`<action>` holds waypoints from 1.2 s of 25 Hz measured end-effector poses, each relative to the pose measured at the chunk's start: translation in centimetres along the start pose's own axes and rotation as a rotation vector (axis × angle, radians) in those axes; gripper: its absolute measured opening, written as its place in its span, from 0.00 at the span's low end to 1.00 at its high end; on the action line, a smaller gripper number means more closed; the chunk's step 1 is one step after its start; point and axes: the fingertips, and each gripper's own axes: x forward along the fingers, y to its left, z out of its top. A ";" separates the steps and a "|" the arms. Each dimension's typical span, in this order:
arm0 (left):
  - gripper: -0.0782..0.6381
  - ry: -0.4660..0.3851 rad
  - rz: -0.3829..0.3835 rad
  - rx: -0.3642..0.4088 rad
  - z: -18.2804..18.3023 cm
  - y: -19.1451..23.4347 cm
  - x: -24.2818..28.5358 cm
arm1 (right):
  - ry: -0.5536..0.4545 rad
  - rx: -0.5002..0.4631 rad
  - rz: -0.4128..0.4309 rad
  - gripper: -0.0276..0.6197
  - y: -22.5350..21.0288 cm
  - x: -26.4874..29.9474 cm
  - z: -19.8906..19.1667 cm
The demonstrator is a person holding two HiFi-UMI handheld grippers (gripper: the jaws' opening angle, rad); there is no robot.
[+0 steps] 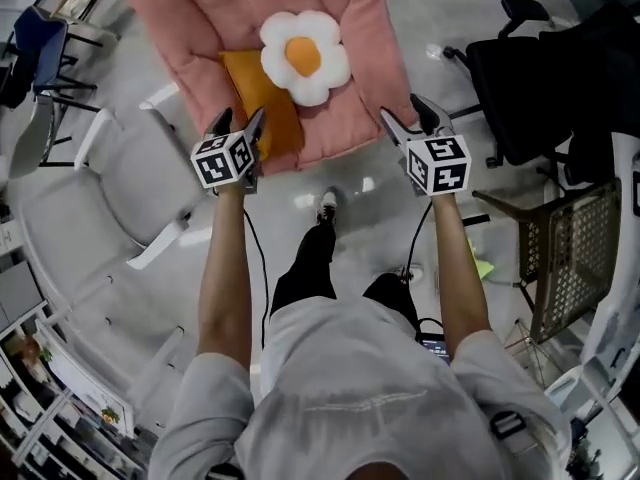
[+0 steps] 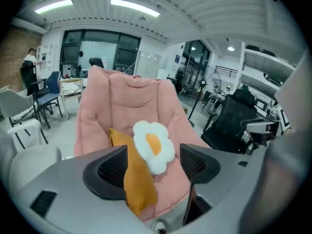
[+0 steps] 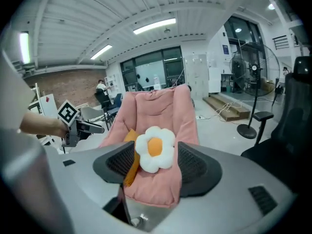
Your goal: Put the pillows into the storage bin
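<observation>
Our left gripper (image 1: 240, 120) and right gripper (image 1: 405, 110), jaws spread wide and empty, hover near the flower pillow (image 1: 305, 56) and orange pillow (image 1: 262, 98) on the pink chair (image 1: 200, 28).

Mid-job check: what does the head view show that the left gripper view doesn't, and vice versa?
Head view only: the right tongs, open, the person's legs and a mesh basket at right. Left gripper view only: a person standing far back and ceiling lights. Both: the left tongs, open and empty, and the flower pillow and orange pillow lying on the pink lounger.
</observation>
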 end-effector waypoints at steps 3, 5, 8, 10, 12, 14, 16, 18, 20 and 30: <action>0.61 0.073 0.043 -0.045 -2.4 3.4 2.7 | 0.045 -0.032 0.046 0.50 1.8 3.9 -0.1; 0.62 0.119 0.049 -0.070 -4.1 4.7 4.6 | 0.067 -0.041 0.070 0.50 2.5 5.8 -0.3; 0.63 0.167 0.037 -0.126 -6.6 6.2 7.7 | 0.104 -0.064 0.099 0.50 3.3 7.8 -0.6; 0.64 0.199 0.031 -0.150 -8.1 7.3 9.8 | 0.129 -0.083 0.111 0.50 3.9 9.0 -1.0; 0.64 0.231 0.020 -0.169 -9.6 8.0 11.6 | 0.149 -0.084 0.118 0.50 4.2 10.0 -1.5; 0.64 0.250 0.006 -0.197 -10.6 8.4 13.2 | 0.167 -0.083 0.123 0.50 4.1 11.0 -2.0; 0.66 0.277 0.006 -0.216 -11.6 8.7 14.4 | 0.182 -0.073 0.123 0.51 3.9 11.8 -2.6; 0.67 0.319 0.007 -0.202 -12.7 8.8 15.5 | 0.188 -0.040 0.116 0.51 3.7 12.2 -3.1; 0.67 0.359 0.025 -0.168 -13.5 8.7 16.2 | 0.192 -0.010 0.111 0.51 3.6 12.3 -3.6; 0.46 0.377 0.027 -0.136 -14.0 9.1 16.8 | 0.166 0.171 0.090 0.51 2.8 10.6 -4.3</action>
